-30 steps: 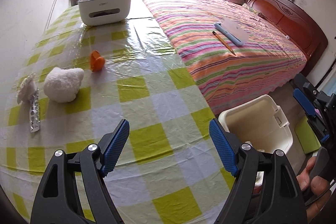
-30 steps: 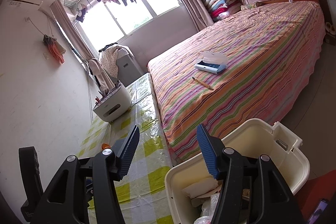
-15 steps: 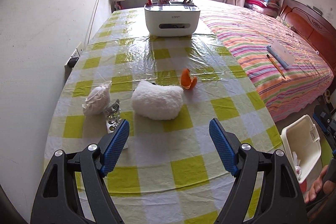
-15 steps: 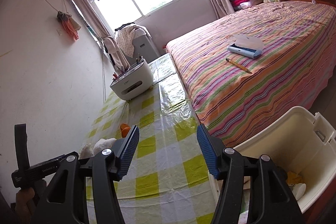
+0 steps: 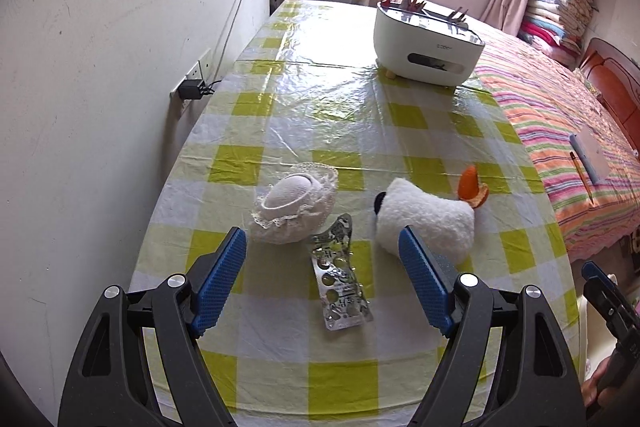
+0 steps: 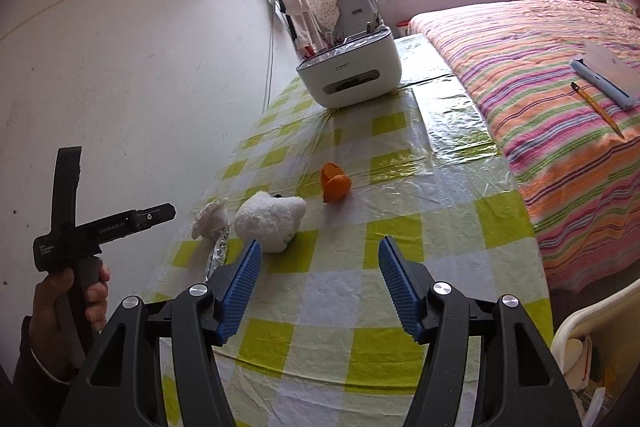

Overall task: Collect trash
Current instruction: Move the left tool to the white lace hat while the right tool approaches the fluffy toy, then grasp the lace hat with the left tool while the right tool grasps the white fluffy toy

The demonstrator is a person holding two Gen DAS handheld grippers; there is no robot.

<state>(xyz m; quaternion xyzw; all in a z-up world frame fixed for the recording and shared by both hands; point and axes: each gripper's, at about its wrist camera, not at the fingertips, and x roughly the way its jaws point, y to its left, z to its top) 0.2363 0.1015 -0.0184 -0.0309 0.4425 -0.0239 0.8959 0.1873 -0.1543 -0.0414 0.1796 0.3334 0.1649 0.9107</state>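
A silver used pill blister pack lies on the checked tablecloth, right between and just ahead of my open, empty left gripper. Left of it sits a lacy white cup-shaped thing, right of it a white plush toy, and behind that an orange peel. In the right wrist view my right gripper is open and empty above the table's near part; the plush, peel and blister pack lie ahead to the left.
A white organiser box stands at the table's far end. The wall with a socket runs along the left. A striped bed is right. A cream bin with trash stands low right, beside the table.
My left gripper has swung left and closer, bringing the blister pack between its fingers. My right gripper has turned from the bin toward the table.
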